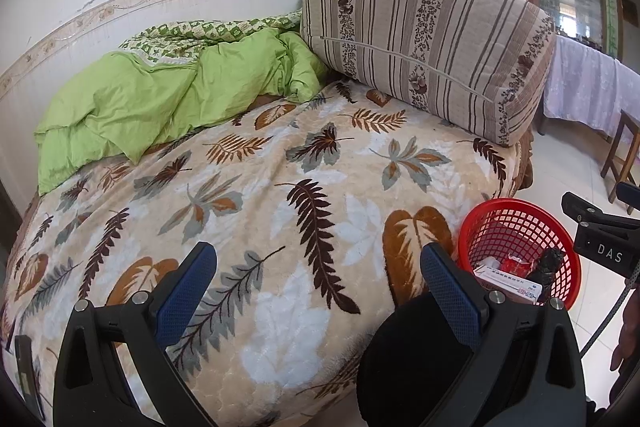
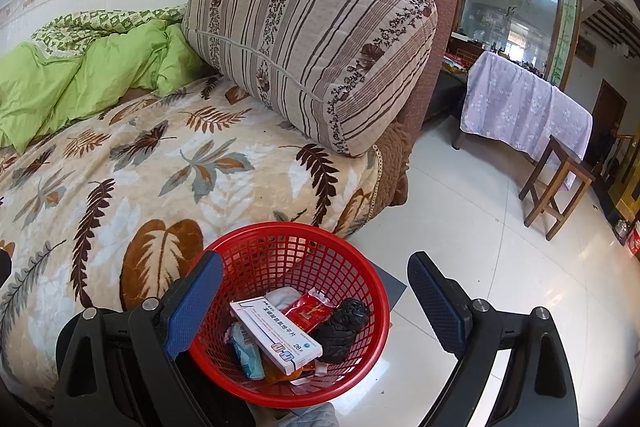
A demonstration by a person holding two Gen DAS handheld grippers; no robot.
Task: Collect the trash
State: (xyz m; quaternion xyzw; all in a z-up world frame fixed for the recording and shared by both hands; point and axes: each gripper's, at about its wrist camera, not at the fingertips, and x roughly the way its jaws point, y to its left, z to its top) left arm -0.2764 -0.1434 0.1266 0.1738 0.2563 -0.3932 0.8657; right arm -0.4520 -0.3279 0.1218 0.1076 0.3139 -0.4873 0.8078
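We see the red mesh basket (image 2: 288, 311) sitting low between our right gripper (image 2: 316, 303) fingers' spread, nearer the left finger, which overlaps its rim; the jaws stand wide apart and grip nothing. Inside lie a white medicine box (image 2: 276, 337), a red wrapper (image 2: 310, 313), a crumpled black bag (image 2: 342, 327) and a pale blue packet (image 2: 248, 351). Our left gripper (image 1: 318, 287) is likewise spread wide and empty above the leaf-patterned blanket (image 1: 240, 187), with the basket just beyond its right finger. Farther ahead rest a striped cushion (image 2: 312, 47) and a green quilt (image 1: 132, 99); right of the basket lies white tiled floor (image 2: 460, 207) with a wooden stool (image 2: 556, 187).
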